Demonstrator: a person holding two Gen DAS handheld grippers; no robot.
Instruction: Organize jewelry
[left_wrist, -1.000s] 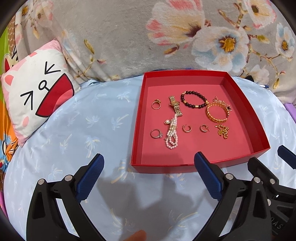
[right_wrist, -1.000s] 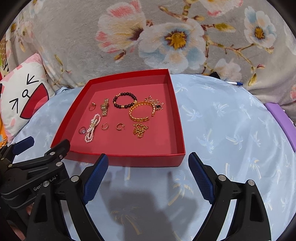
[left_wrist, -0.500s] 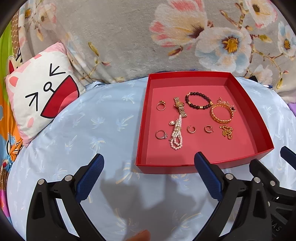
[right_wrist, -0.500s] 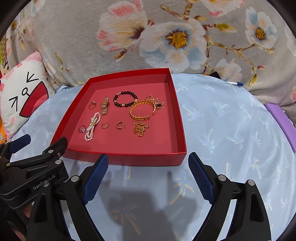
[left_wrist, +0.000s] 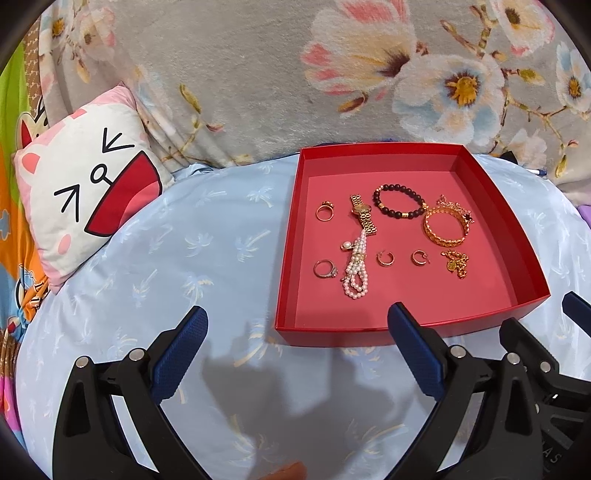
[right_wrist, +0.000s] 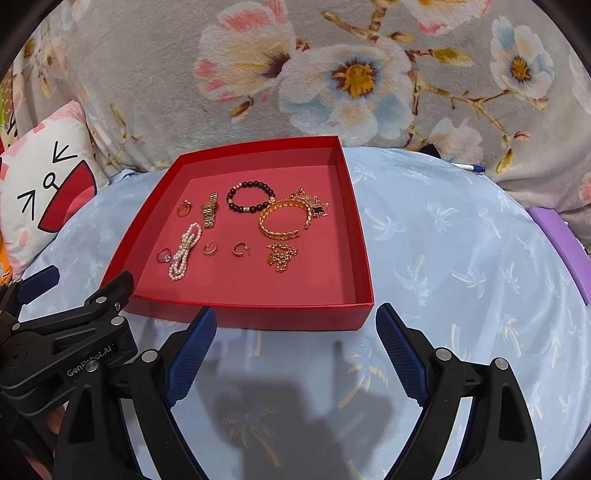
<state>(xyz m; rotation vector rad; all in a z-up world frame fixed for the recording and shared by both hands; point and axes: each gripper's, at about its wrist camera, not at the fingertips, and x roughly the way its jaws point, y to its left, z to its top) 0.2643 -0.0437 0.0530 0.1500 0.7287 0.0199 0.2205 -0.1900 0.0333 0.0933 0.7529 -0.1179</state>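
A shallow red tray (left_wrist: 491, 206) (right_wrist: 364, 258) rests on a pale blue patterned sheet. Inside lie a dark bead bracelet (left_wrist: 398, 201) (right_wrist: 251, 196), a gold bangle (left_wrist: 445, 226) (right_wrist: 284, 218), a gold watch (left_wrist: 364, 216) (right_wrist: 209, 211), a pearl strand (left_wrist: 356, 271) (right_wrist: 185, 252), two hoop earrings (left_wrist: 385, 257), two rings (left_wrist: 325, 212) and a gold chain (left_wrist: 457, 261) (right_wrist: 281, 255). My left gripper (left_wrist: 297, 326) hangs open before the tray's near left corner. My right gripper (right_wrist: 295, 328) is open, just short of the tray's front wall. Neither holds anything.
A white and pink cartoon cushion (left_wrist: 88, 192) (right_wrist: 40, 192) lies at the left. A grey flowered blanket (left_wrist: 332, 74) rises behind the tray. A purple object (right_wrist: 561, 240) sits at the right edge, a pen (right_wrist: 469, 167) beyond it. The left gripper's body (right_wrist: 66, 343) shows in the right wrist view.
Both cameras have drifted slightly, so the tray sits further right in the left view. Both grippers stay open and the jewelry has not moved.
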